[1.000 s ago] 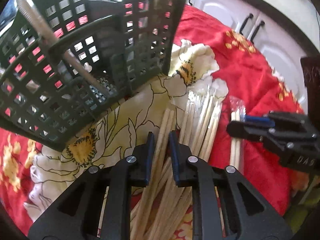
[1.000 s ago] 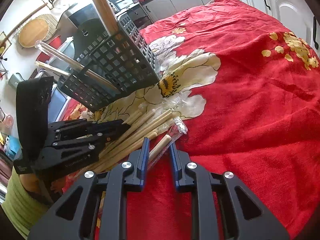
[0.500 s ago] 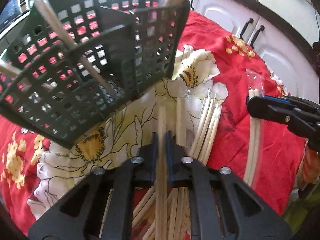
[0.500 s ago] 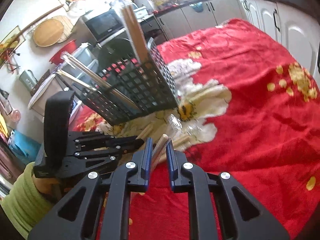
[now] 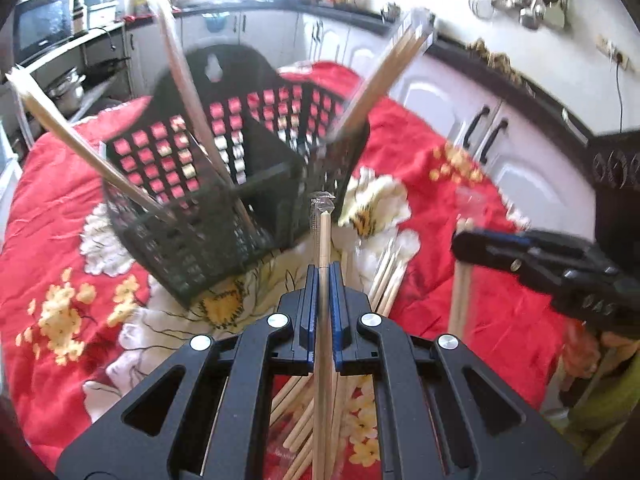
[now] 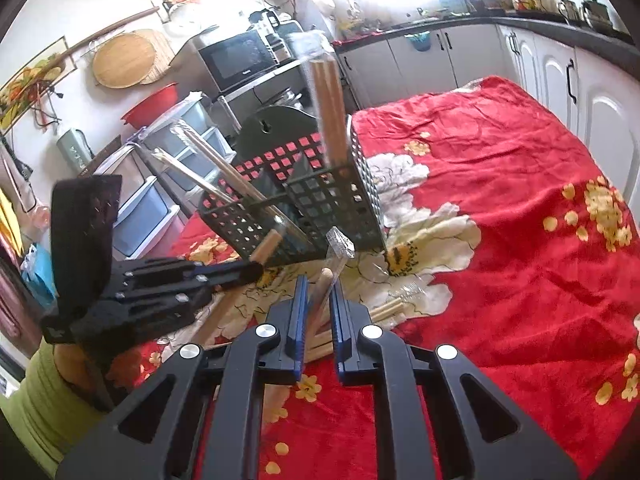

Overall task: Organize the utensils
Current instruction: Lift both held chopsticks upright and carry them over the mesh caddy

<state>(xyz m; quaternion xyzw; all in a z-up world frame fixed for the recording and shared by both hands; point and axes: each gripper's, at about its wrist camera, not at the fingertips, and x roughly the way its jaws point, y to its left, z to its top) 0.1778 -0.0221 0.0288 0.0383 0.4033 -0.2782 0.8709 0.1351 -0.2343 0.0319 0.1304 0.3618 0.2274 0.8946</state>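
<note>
Left gripper (image 5: 323, 276): jaws pinched nearly together on one plastic-sleeved pair of pale wooden chopsticks (image 5: 323, 240), gripped partway along so the sleeved tip points ahead toward the black perforated plastic utensil basket (image 5: 224, 184). The hold looks chosen so the tip can lead into a compartment.

Right gripper (image 6: 319, 292): jaws have just been closing and now clamp a second wrapped chopstick pair (image 6: 326, 280), its crinkled clear sleeve end sticking out past the fingertips. Same orientation, tip toward the basket.

Both held pairs are off the cloth, just in front of the basket, not yet over its rim.

Basket stands on the red floral tablecloth (image 6: 500, 208), divided into compartments. Several wrapped pairs already lean in it (image 5: 188, 92), fanned against the walls because they are much taller than the basket.

Loose pile of remaining chopsticks (image 5: 388, 276) lies on the cloth in front of the basket, between the two grippers.

Judgement: transfer step in hand, task part done. Risk: long sticks already inside may block entry or tip the light basket.
</note>
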